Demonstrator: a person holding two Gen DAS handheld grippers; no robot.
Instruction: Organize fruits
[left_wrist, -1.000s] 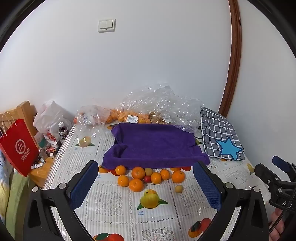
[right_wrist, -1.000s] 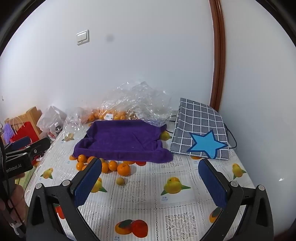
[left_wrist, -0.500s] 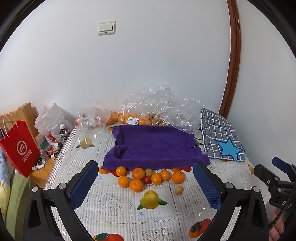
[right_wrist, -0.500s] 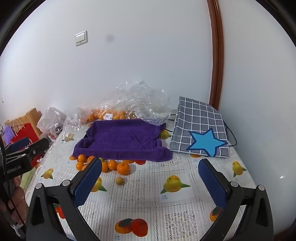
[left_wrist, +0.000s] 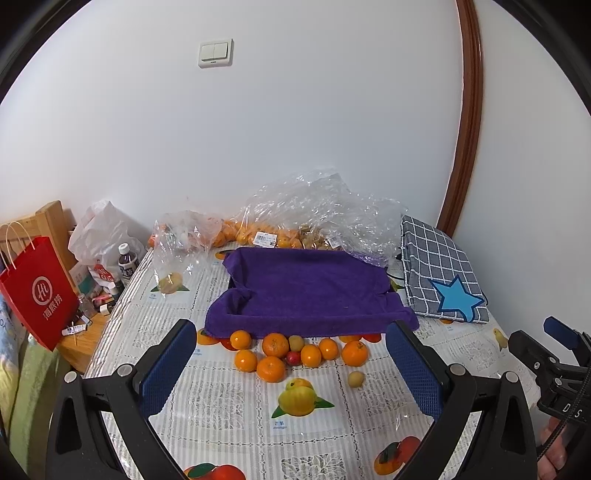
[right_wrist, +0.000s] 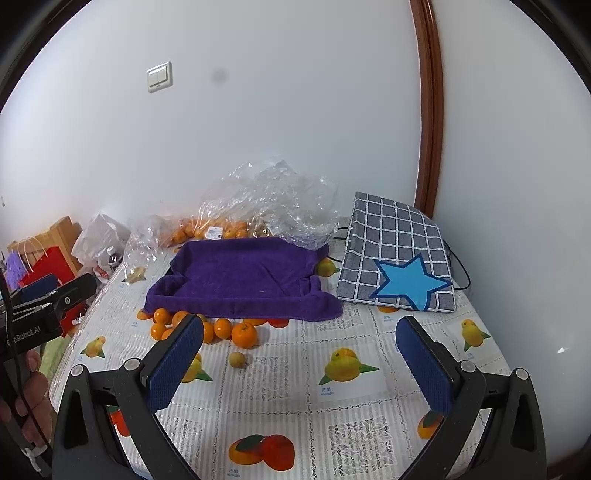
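Currently both grippers hover over the tabletop (left_wrist: 229, 402), jaws spread wide, nothing between them. Left gripper (left_wrist: 291, 365) points at the fruit cluster; right gripper (right_wrist: 299, 362) aims further right, at bare cloth-pattern surface.

Fruit: loose mandarins (left_wrist: 275, 345) in a clump just in front of the near edge of the purple towel (left_wrist: 306, 291), with one small red fruit (left_wrist: 293, 357) among them and one pale yellowish fruit (left_wrist: 355, 379) lying apart to the right. Round fruit, no long axis to call. Towel's long side runs left-right, draped over a tray-like form.

Readable text: red paper bag (left_wrist: 38, 291) at left with white Chinese characters, too small to make out; price label on the clear bag of oranges (left_wrist: 266, 238), unreadable. "Robot.AI" on the left gripper body in the right wrist view. Grey checked pouch (right_wrist: 399, 254) with blue star sits right of the towel.
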